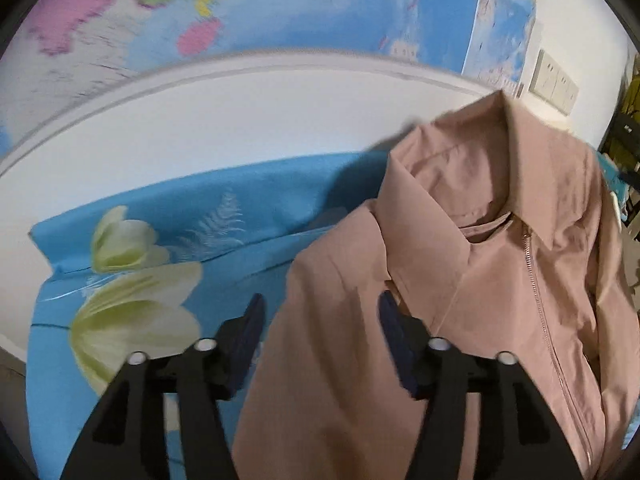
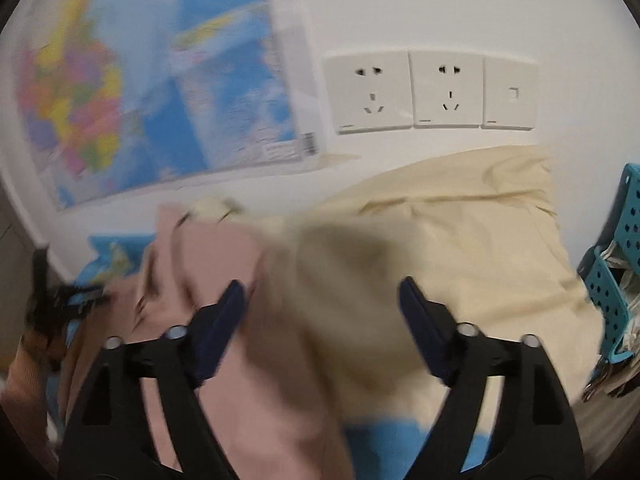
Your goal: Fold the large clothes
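Observation:
A dusty-pink zip-front jacket with a collar lies face up on a blue flowered sheet. My left gripper is open, its fingers straddling the jacket's left shoulder edge, holding nothing. In the right wrist view the pink jacket lies at the left, blurred, beside a cream-yellow garment. My right gripper is open and empty above where the two garments meet. The other gripper shows at the far left.
A wall map hangs behind the bed, also in the right wrist view. Wall sockets sit above the cream garment. A teal perforated basket stands at the right edge. A white wall ledge borders the sheet.

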Tool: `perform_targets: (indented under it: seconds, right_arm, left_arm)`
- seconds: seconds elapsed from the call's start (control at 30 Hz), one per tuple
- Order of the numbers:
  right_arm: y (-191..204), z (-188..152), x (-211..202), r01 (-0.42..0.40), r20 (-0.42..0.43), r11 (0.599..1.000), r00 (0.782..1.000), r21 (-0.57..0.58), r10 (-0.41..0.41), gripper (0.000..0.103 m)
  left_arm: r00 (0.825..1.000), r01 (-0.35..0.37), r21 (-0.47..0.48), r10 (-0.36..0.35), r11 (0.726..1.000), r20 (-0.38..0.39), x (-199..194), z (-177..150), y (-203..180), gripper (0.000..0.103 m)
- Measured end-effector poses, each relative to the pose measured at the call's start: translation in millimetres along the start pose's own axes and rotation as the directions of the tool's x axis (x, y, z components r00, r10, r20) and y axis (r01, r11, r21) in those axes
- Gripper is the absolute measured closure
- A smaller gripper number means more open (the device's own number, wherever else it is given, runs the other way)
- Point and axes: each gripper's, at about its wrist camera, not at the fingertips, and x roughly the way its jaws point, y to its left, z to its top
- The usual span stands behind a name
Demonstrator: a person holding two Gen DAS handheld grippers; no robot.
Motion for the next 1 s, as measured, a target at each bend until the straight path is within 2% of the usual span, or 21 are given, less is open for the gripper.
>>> perform_targets:
  seconds: [0.03,0.17,0.23,0.33,0.37,0.4,0.43,0.47,0.5,0.57,0.63,0.7,0.73,0.8,0.87,0.9,0.93,1.0]
  right_arm:
    - [6.1,-13.6,-17.0,-0.006,-0.009,1.000,1.000,-0.023,0.006,0.006]
    - [32.1,-67.1,-49.0,-0.035,-0.107,0.995,0.994,-0.099,0.024,0.006]
    - [44.1,-100.2,-48.1,-0.043,-0.205,0.991,0.979,-0.123,0.017,0.006]
    - [51.3,-133.7,-36.7,-0.020,-0.297,0.992,0.955,-0.128,-0.019,0.006]
    - [51.4,-144.2,-32.9,-0.035,-0.324,0.993,0.946,-0.111,-0.003,0.012]
    - [51.5,-149.8,-31.2,-0.044,-0.331,0.994,0.943,-0.100,0.008,0.024]
    - [50.9,-153.2,-29.9,-0.064,-0.344,0.994,0.939,-0.087,0.030,0.073]
    - [49.2,-152.2,-29.7,-0.073,-0.354,0.995,0.934,-0.073,0.042,0.100]
    - [44.2,-146.3,-34.9,-0.085,-0.341,0.995,0.938,-0.044,0.065,0.100]
    - [32.0,-126.4,-56.2,-0.070,-0.261,0.997,0.963,-0.027,0.060,0.101]
    - [8.2,-96.0,-89.7,-0.023,-0.140,1.000,0.990,0.010,0.025,0.101]
    - [-15.1,-76.5,-112.8,0.036,-0.055,0.998,0.998,0.053,-0.033,0.101]
    - [-36.3,-66.7,-121.0,0.091,-0.013,0.990,0.996,0.104,-0.090,0.101]
    - [-58.8,-63.9,-110.0,0.151,-0.043,0.979,0.988,0.137,-0.146,0.100]
    - [-70.6,-72.8,-78.0,0.236,-0.128,0.963,0.967,0.132,-0.219,0.096]
    - [-70.7,-76.9,-60.1,0.254,-0.184,0.960,0.956,0.118,-0.230,0.094]
    - [-72.0,-85.0,-42.0,0.281,-0.237,0.953,0.939,0.115,-0.248,0.088]
    - [-69.5,-97.8,-25.6,0.289,-0.286,0.952,0.925,0.106,-0.249,0.071]
  left_arm:
    - [1.000,0.005,-0.009,-0.005,1.000,0.018,-8.9,-4.6,-1.3,0.037]
    - [0.999,-0.012,-0.004,0.012,1.000,0.040,-25.8,-18.2,-5.3,0.034]
    - [0.999,-0.019,0.001,0.019,1.000,0.047,-35.9,-24.8,-6.9,0.032]
    - [0.999,-0.018,-0.016,0.019,1.000,0.040,-41.9,-37.3,-7.8,0.031]
    - [0.999,-0.018,-0.017,0.018,1.000,0.037,-39.3,-39.5,-7.4,0.031]
    - [0.999,-0.015,-0.020,0.016,1.000,0.033,-39.5,-42.6,-7.6,0.031]
    - [0.999,-0.018,-0.026,0.019,1.000,0.030,-40.0,-45.5,-7.6,0.031]
    - [0.999,-0.017,-0.029,0.018,0.999,0.028,-38.7,-47.8,-4.3,0.031]
    - [0.999,-0.016,-0.032,0.017,0.999,0.028,-39.9,-49.4,-3.2,0.031]
    - [0.999,-0.019,-0.040,0.021,0.999,0.032,-44.7,-52.7,-2.0,0.031]
    - [0.999,-0.015,-0.046,0.016,0.999,0.038,-51.4,-55.7,0.1,0.031]
    - [0.998,-0.030,-0.048,0.032,0.998,0.046,-56.5,-59.2,2.2,0.031]
    - [0.998,-0.029,-0.052,0.032,0.998,0.047,-58.9,-61.8,4.4,0.031]
    - [0.998,-0.028,-0.060,0.031,0.998,0.046,-60.9,-66.8,8.6,0.030]
    - [0.998,-0.049,-0.077,0.051,0.996,0.027,-61.6,-75.9,14.9,0.030]
    - [0.998,-0.053,-0.083,0.055,0.995,0.019,-62.3,-80.4,18.5,0.030]
    - [0.999,-0.050,-0.089,0.052,0.995,0.014,-63.5,-83.7,20.7,0.030]
    - [0.999,-0.032,-0.117,0.033,0.993,0.006,-70.3,-95.0,30.4,0.030]
